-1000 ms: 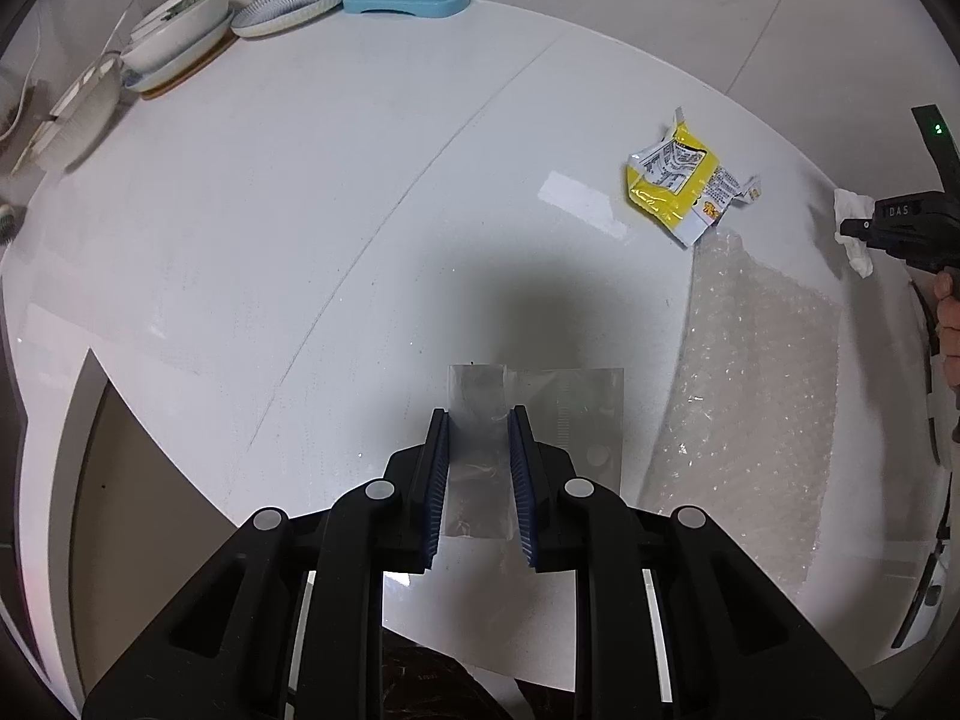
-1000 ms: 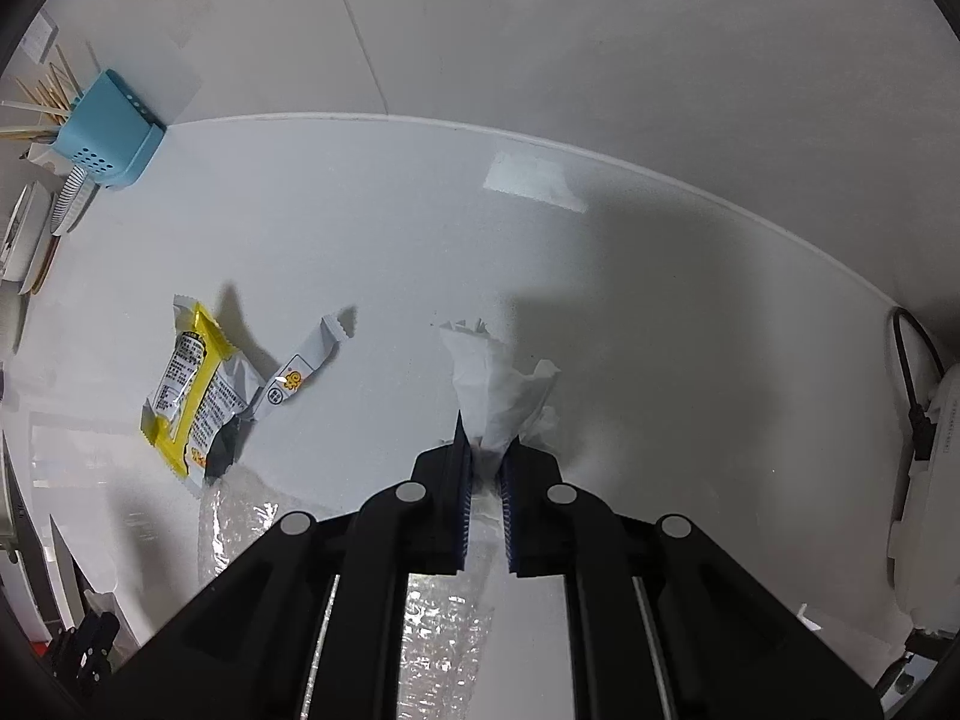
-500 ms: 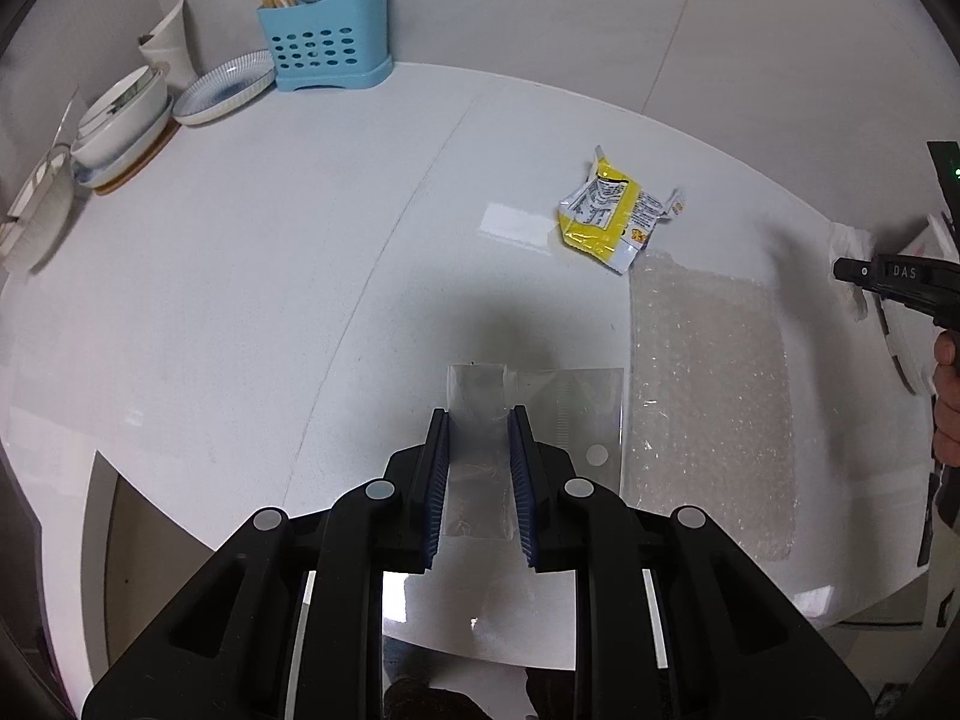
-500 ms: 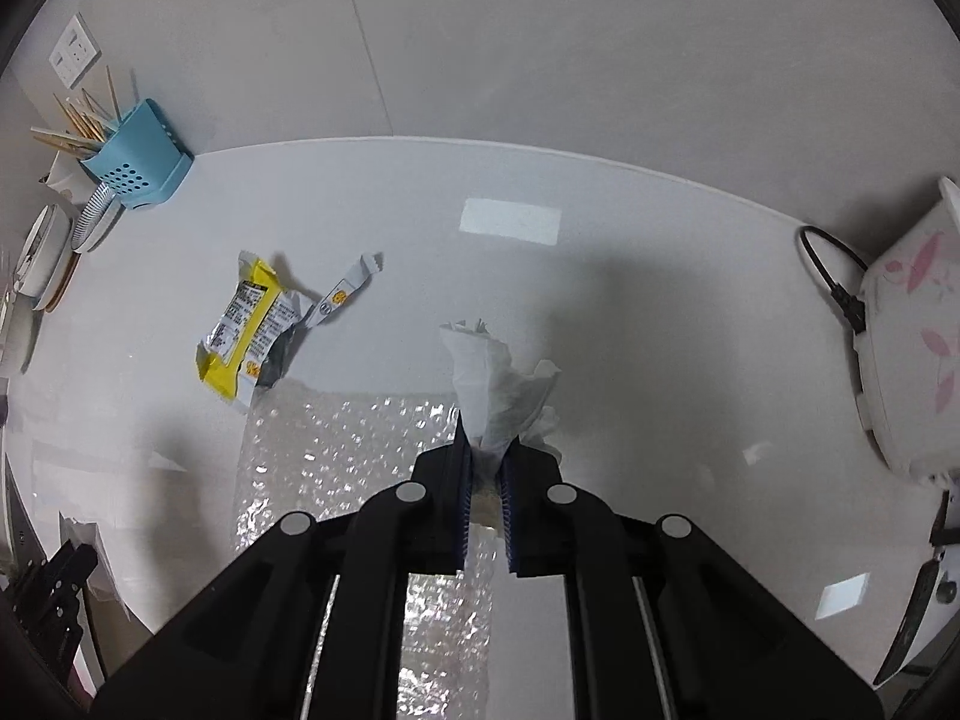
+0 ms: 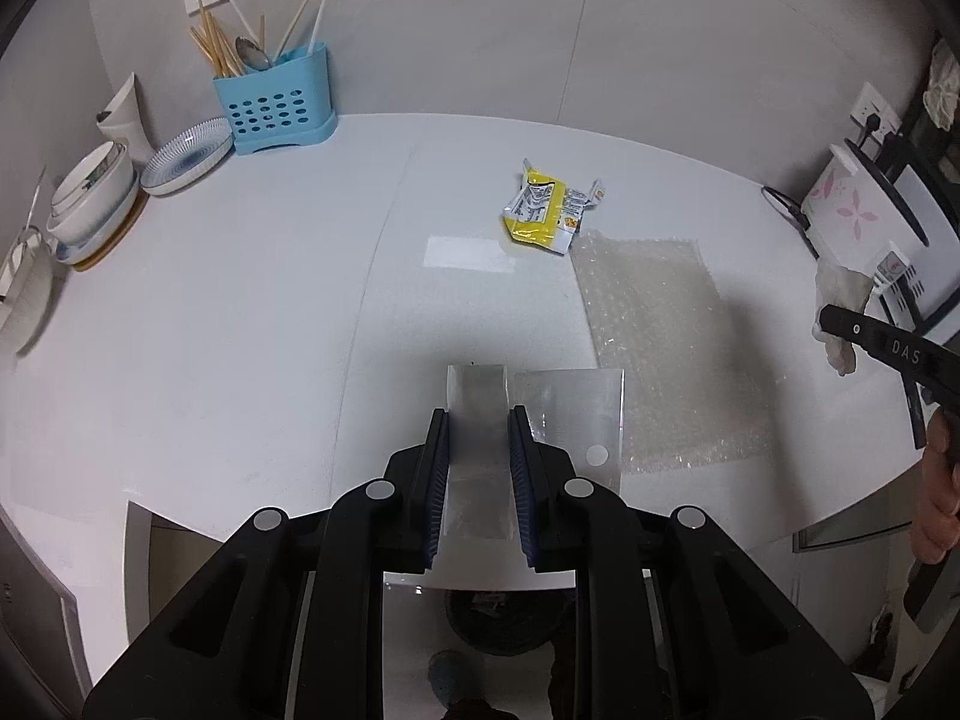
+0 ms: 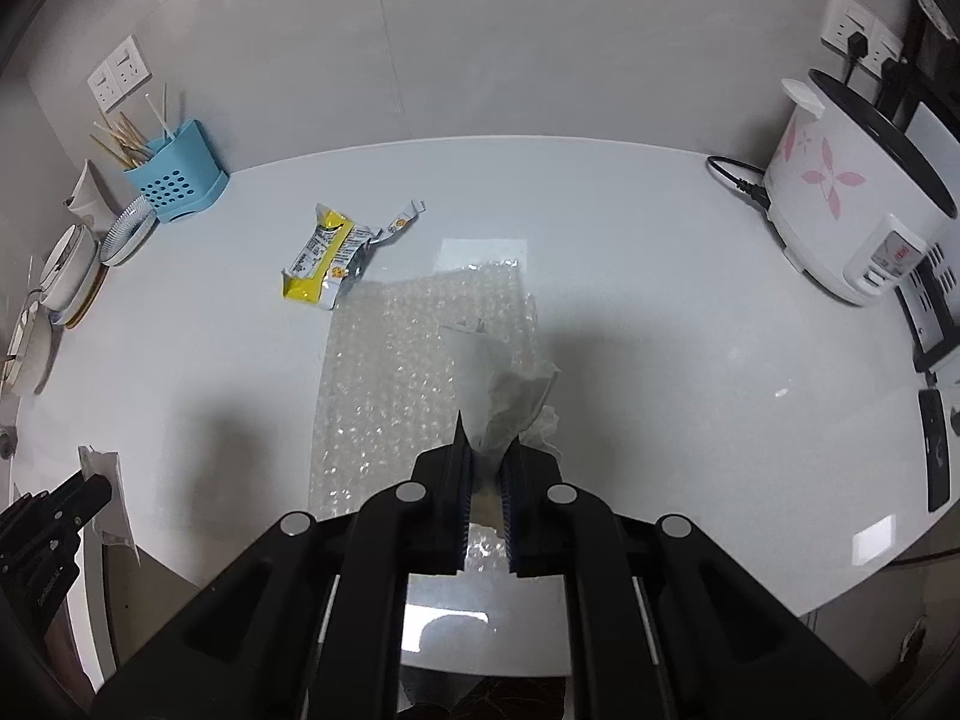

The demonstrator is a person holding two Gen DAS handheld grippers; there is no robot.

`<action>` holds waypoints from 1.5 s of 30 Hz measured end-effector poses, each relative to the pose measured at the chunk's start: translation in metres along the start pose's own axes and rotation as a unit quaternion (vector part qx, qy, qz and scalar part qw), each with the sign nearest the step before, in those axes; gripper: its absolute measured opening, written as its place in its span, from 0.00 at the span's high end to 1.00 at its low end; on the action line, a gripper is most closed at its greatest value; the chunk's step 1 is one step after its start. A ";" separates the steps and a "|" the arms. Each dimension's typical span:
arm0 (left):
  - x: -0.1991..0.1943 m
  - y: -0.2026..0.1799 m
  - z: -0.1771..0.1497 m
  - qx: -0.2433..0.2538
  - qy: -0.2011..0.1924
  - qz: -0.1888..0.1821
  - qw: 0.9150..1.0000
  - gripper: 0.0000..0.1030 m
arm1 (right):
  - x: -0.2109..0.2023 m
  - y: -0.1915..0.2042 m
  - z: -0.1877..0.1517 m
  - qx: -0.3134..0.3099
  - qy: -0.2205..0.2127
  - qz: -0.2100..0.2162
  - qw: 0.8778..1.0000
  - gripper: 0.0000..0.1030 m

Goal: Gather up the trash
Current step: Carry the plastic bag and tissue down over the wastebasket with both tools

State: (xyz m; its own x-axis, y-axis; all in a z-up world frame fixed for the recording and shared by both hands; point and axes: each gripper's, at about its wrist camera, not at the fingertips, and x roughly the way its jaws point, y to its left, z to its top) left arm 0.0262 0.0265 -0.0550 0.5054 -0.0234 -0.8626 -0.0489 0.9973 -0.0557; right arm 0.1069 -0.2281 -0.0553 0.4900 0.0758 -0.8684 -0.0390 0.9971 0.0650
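My left gripper is shut on a clear plastic bag, held above the counter's front edge; the bag also shows in the right wrist view. My right gripper is shut on a crumpled white tissue, held above the counter; it shows at the right of the left wrist view. A yellow snack wrapper lies on the white counter, also seen in the right wrist view. A sheet of bubble wrap lies beside it, below the tissue.
A blue cutlery holder, a striped plate and stacked bowls stand at the back left. A white rice cooker with its cord stands at the right. A dark bin sits below the counter's front edge.
Both grippers have risen and pulled back from the counter with their items, so more of the counter and wall is in view. The wrapper and bubble wrap have not moved.
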 end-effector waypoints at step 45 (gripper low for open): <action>0.042 -0.008 -0.220 0.092 0.030 -0.058 0.994 0.81 | 0.013 0.044 -0.289 -0.035 0.000 0.028 0.999 0.93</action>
State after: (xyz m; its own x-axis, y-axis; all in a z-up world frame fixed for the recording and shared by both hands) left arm -0.1422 0.0018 -0.2013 0.4462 -0.1370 -0.8844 0.1684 0.9834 -0.0674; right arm -0.1405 -0.1838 -0.2059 0.4861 0.1308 -0.8641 -0.1275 0.9888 0.0780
